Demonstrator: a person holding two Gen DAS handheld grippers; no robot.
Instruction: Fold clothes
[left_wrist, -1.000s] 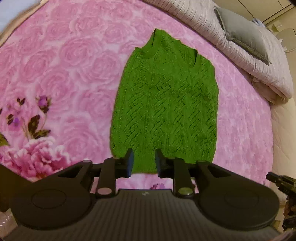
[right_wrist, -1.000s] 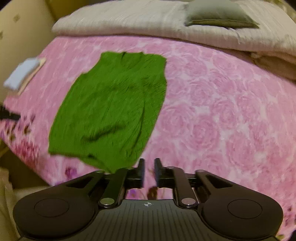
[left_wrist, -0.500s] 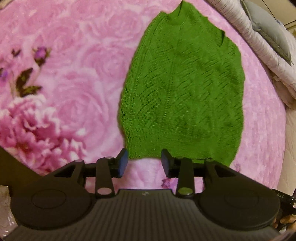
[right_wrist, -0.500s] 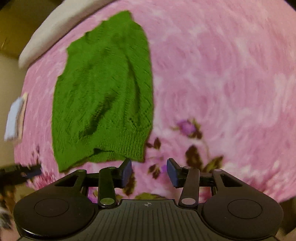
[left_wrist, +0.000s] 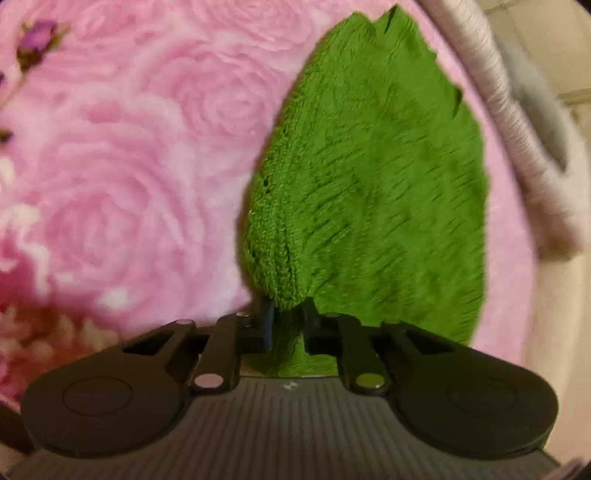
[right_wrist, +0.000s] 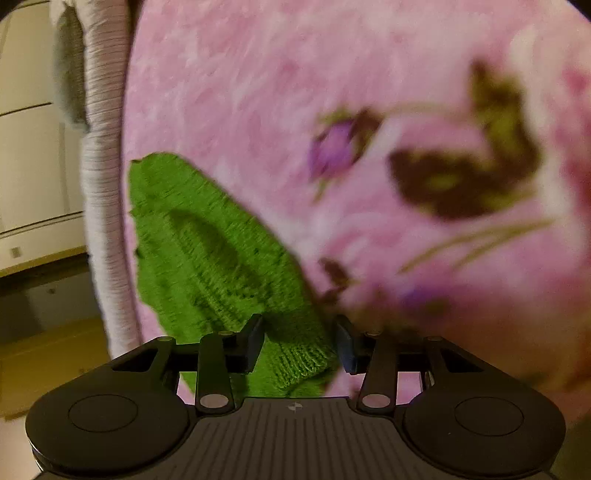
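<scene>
A green knitted sleeveless vest (left_wrist: 369, 184) lies on a pink rose-patterned blanket (left_wrist: 129, 166), its neck end far from me. My left gripper (left_wrist: 288, 321) is shut on the vest's near-left hem corner, and the knit bunches up in a ridge just above the fingers. In the right wrist view the vest (right_wrist: 207, 251) runs away to the upper left. My right gripper (right_wrist: 299, 343) stands open low over the blanket (right_wrist: 332, 74), with the ribbed hem corner lying between its two fingers. Both views are motion-blurred.
A folded pale quilt (left_wrist: 517, 122) with a grey pillow (left_wrist: 532, 103) borders the blanket beyond the vest. The right wrist view shows the quilt (right_wrist: 99, 184) on edge, with cream cabinet doors (right_wrist: 33, 147) and floor (right_wrist: 48, 350) past the bed.
Both grippers dropped down to the vest's near hem. The left one went from open to shut on the hem corner. The right one opened wider and now straddles the other corner.
</scene>
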